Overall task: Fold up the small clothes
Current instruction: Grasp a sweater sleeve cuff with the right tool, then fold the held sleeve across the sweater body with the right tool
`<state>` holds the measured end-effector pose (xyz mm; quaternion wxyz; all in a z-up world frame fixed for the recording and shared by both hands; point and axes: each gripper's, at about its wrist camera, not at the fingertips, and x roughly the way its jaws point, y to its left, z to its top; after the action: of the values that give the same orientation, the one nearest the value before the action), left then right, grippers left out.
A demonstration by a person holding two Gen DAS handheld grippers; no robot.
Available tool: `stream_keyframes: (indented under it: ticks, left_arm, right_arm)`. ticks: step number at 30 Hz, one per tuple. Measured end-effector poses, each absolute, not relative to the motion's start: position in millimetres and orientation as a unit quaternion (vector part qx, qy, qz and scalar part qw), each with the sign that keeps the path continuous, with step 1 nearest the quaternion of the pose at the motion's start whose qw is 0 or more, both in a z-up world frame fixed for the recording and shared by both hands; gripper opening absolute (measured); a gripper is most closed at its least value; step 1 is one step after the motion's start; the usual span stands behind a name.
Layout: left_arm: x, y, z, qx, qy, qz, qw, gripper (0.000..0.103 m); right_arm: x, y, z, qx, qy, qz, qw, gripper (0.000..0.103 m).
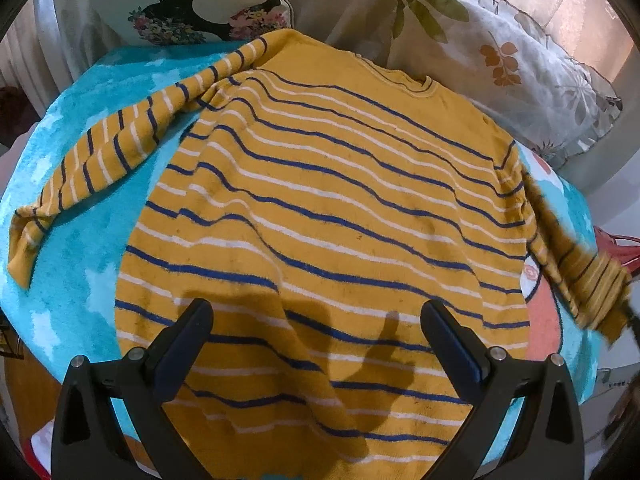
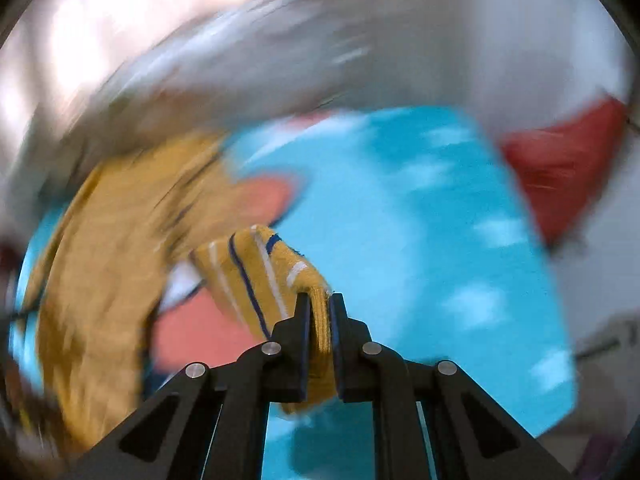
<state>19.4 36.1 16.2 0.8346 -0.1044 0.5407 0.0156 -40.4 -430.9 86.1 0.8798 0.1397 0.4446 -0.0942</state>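
Right gripper [image 2: 320, 300]: I have it clenched on the sweater's right cuff [image 2: 280, 276], lifted off the towel.
Left gripper [image 1: 316, 312]: I hold it released, jaws wide, above the hem.
Sweater [image 1: 320, 208]: yellow, striped, flat on my turquoise towel [image 1: 80, 216].
Far sleeve [image 1: 100, 156]: spread left.
Beyond: floral cushions [image 1: 520, 64].

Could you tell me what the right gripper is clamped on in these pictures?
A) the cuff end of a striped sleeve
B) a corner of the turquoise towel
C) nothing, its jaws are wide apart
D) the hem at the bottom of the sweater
A: in the right wrist view the right gripper has its jaws pinched on the yellow cuff of the striped sleeve, above the turquoise towel.
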Motion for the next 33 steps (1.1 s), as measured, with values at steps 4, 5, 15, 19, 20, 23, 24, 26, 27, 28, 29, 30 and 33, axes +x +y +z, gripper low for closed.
stream_keyframes:
  ticks: [4,5,15,19,20,23,24,26,27,28,29,30,33]
  left_arm:
    - [20,40,16,-0.104,0.543,0.022,0.833,0.103]
    - [20,40,17,-0.104,0.543,0.024,0.833,0.103]
    - [15,52,23,-0.099,0.542,0.035,0.834,0.103]
    - [21,64,17,-0.109,0.549,0.033,0.828,0.103]
    - [23,66,16,-0.111,0.550,0.031,0.827,0.103]
    - [31,68,15,-0.104,0.552,0.016,0.827,0.103]
    - [33,69,15,-0.098,0.553,0.012,0.827,0.103]
    - [36,71,17,-0.096,0.553,0.007,0.828,0.103]
    - [37,73,19,-0.096,0.552,0.005,0.828,0.103]
    - [38,75,19,-0.096,0.552,0.006,0.828,0.103]
    - [39,77,19,-0.096,0.552,0.006,0.828,0.103]
    - [40,79,19,-0.096,0.554,0.007,0.827,0.103]
    - [39,84,20,-0.098,0.554,0.010,0.827,0.103]
  right_arm:
    - [-32,-533,86,0.227,0.419,-0.197,0.857,0.010]
    - [-29,-554,82,0.253,0.415,-0.211,0.848,0.008]
    - [-6,-593,48,0.356,0.411,-0.223,0.809,0.008]
    - [-33,-610,40,0.389,0.397,-0.264,0.788,0.044]
    - [-40,-612,39,0.403,0.389,-0.270,0.784,0.049]
    - [-63,-613,38,0.430,0.372,-0.279,0.774,0.053]
    - [-69,-610,36,0.439,0.368,-0.273,0.773,0.055]
    - [-77,-596,28,0.455,0.369,-0.260,0.767,0.056]
    - [-79,-588,22,0.465,0.370,-0.251,0.764,0.057]
    - [-80,-582,17,0.471,0.371,-0.247,0.762,0.057]
    - [-80,-575,9,0.476,0.374,-0.244,0.758,0.057]
    - [-80,-572,4,0.479,0.376,-0.244,0.755,0.057]
    - [-78,-564,-16,0.502,0.378,-0.247,0.737,0.057]
